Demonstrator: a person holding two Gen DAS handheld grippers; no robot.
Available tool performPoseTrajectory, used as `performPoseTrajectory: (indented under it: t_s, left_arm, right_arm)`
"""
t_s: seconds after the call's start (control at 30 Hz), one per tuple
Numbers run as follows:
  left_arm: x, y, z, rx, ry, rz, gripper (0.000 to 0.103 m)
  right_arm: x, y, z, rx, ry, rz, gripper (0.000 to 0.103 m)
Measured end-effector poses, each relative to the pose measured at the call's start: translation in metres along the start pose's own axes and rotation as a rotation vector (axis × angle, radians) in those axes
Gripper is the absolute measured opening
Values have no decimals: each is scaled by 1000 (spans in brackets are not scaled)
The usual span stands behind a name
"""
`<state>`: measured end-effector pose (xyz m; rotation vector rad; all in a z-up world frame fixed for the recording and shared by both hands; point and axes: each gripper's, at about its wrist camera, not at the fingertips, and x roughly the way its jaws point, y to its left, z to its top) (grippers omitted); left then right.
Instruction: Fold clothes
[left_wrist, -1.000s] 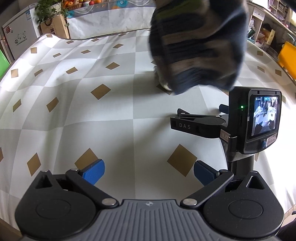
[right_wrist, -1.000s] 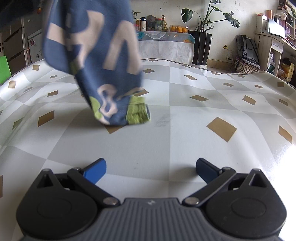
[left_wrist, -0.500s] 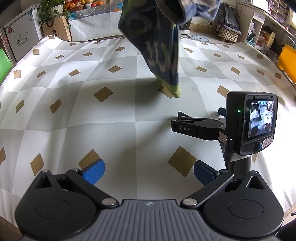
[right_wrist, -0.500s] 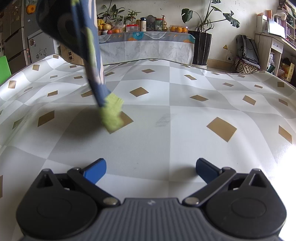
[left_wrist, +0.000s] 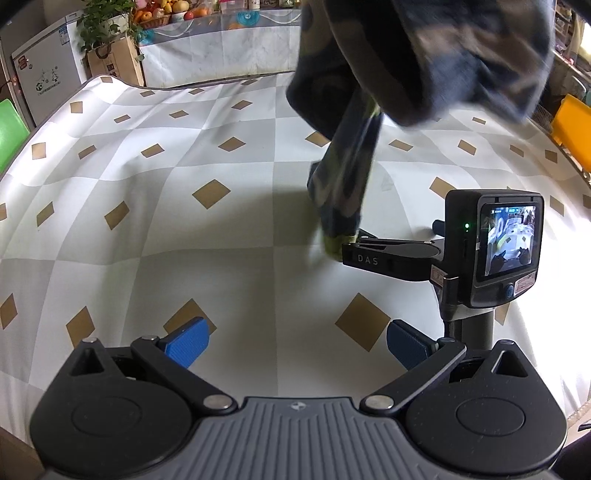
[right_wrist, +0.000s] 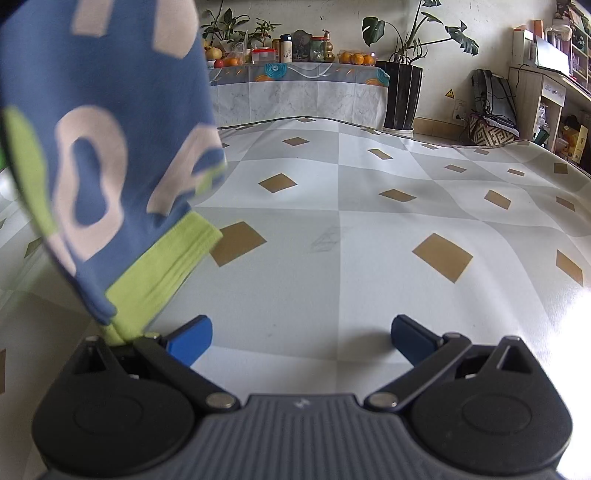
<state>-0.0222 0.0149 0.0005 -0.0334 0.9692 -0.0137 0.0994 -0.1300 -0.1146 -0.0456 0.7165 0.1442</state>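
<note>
A blue garment (left_wrist: 424, 62) with white letters and a lime-green cuff hangs in the air over the checked tablecloth (left_wrist: 184, 240), blurred, its top out of frame. Its dangling end (left_wrist: 343, 192) reaches down beside the right gripper's black finger (left_wrist: 391, 254). In the right wrist view the garment (right_wrist: 103, 147) fills the left side, and its green cuff (right_wrist: 162, 273) touches the left edge of my right gripper (right_wrist: 300, 339). That gripper is open with nothing between its pads. My left gripper (left_wrist: 297, 343) is also open and empty, low over the cloth.
The right gripper's camera unit (left_wrist: 495, 251) stands close on the right of the left wrist view. A cloth-covered side table (right_wrist: 295, 88) with fruit and jars, potted plants (right_wrist: 402, 88) and a yellow chair (left_wrist: 572, 129) lie beyond the table edges.
The hanging garment has swung nearer and lower; its green cuff now lies against the right gripper's left side. Both grippers stay open in place.
</note>
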Motion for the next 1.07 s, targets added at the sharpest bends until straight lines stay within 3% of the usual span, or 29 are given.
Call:
performPoseTrajectory:
  t_s: [1.07]
  left_arm:
    - [2,-1,-1,-18,24,-30,103]
  right_arm:
    - [0,0,0,0,0,0,103]
